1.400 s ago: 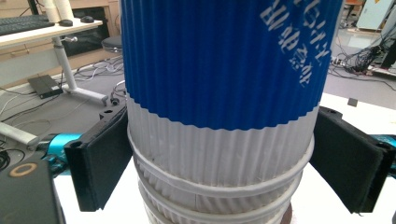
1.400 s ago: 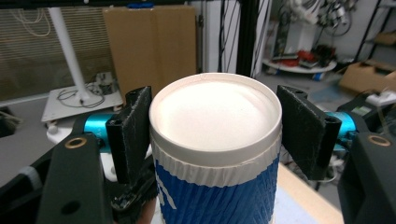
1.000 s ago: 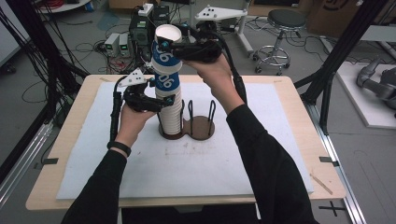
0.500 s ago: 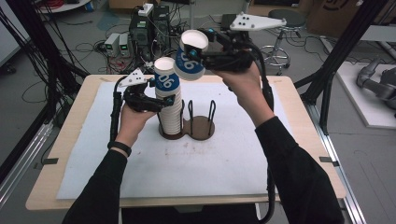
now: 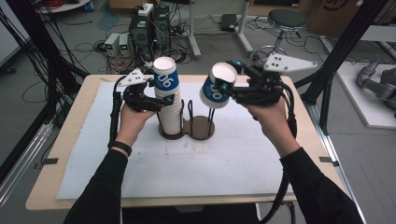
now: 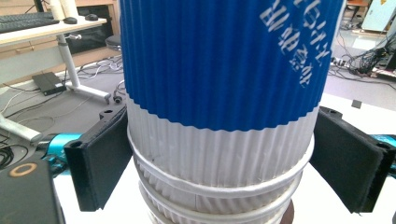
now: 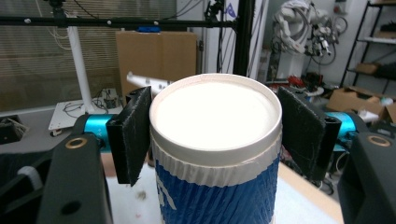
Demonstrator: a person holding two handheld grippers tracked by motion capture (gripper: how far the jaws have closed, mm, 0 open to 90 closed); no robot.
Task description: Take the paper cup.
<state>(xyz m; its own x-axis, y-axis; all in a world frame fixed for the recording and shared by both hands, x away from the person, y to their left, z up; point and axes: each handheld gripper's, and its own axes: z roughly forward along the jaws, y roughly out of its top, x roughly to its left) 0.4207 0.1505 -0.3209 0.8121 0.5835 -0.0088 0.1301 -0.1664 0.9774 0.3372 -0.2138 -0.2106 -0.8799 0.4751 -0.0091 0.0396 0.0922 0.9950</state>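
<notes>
Your right claw (image 5: 223, 87) pinches the upside-down paper cup (image 5: 215, 87) at 12 o'clock above the holder's empty side (image 5: 201, 127) while your left claw (image 5: 161, 95) clamps the cup stack (image 5: 169, 109); tilt risks snagging rods.

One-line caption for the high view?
Left gripper steadies an inverted cup stack on its stand; right gripper holds one cup aloft.

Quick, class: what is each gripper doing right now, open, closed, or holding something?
Left gripper: closed on the stack of cups in the holder, steadying it.
Right gripper: closed on a single cup, held in the air, upside down and tilted.
</notes>
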